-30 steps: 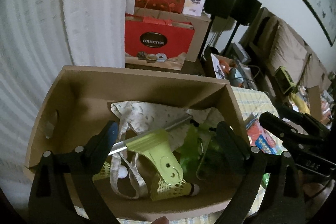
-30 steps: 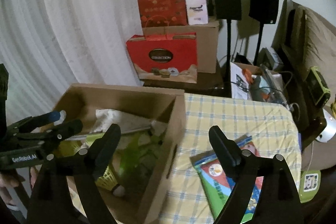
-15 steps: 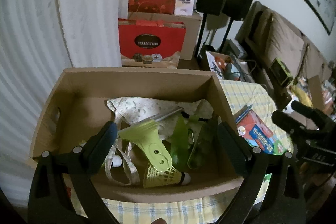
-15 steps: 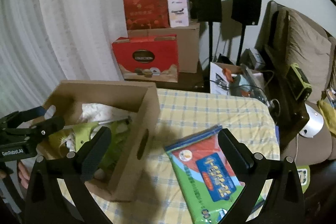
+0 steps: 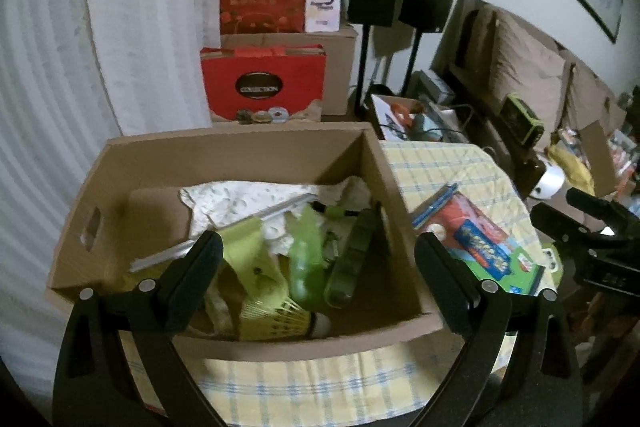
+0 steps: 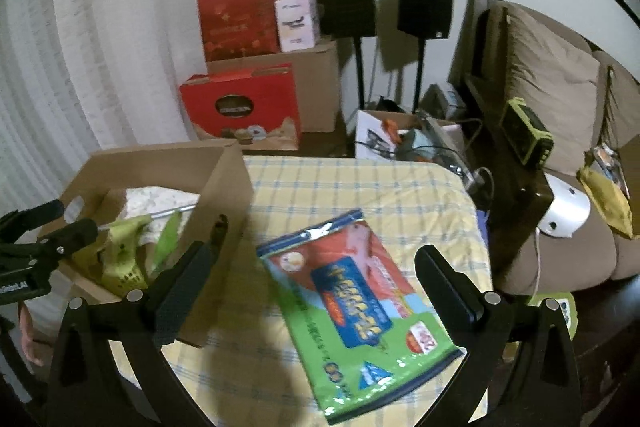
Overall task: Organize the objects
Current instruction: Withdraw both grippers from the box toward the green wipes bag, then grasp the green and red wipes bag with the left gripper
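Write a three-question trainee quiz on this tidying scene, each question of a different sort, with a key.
1. True or false: the colourful flat packet lies inside the cardboard box.
2. Multiple choice: the right gripper is A) shut on the packet, B) open above the packet, C) shut on the shuttlecock.
3. Fill in: the packet rests on the checked ____.

Key
1. False: it lies on the tablecloth, beside the box.
2. B: its jaws stand wide apart and hold nothing.
3. Tablecloth.

The left gripper is also open, over the box.
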